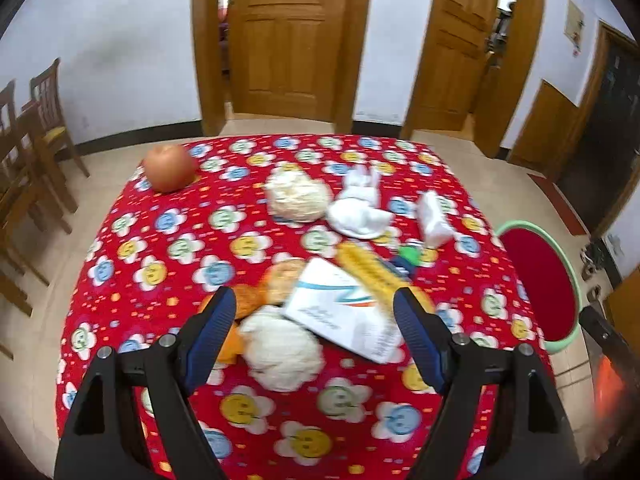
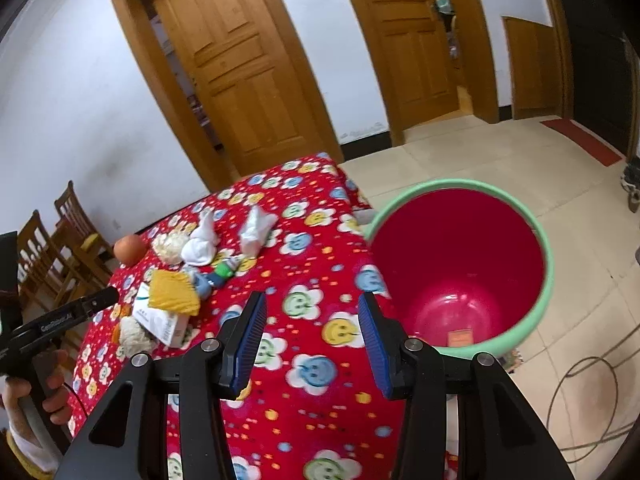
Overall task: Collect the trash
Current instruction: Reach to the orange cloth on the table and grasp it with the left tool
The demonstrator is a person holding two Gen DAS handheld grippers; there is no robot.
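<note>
Trash lies on a table with a red smiley-flower cloth (image 1: 168, 280). My left gripper (image 1: 316, 312) is open just above a crumpled white paper ball (image 1: 282, 350), orange peel (image 1: 248, 304) and a white card box (image 1: 340, 312). Farther back lie a yellow sponge-like piece (image 1: 370, 270), a second crumpled ball (image 1: 296, 194), white socks (image 1: 360, 208) and a tissue pack (image 1: 434, 218). My right gripper (image 2: 312, 316) is open and empty over the table's right edge, beside a red bin with a green rim (image 2: 460, 272). The left gripper also shows in the right wrist view (image 2: 100, 300).
An apple (image 1: 168, 168) sits at the table's far left corner. A small blue and green toy (image 2: 214, 276) lies near the socks. Wooden chairs (image 1: 36, 148) stand left of the table. Cables (image 2: 584, 392) lie on the tiled floor right of the bin. Wooden doors stand behind.
</note>
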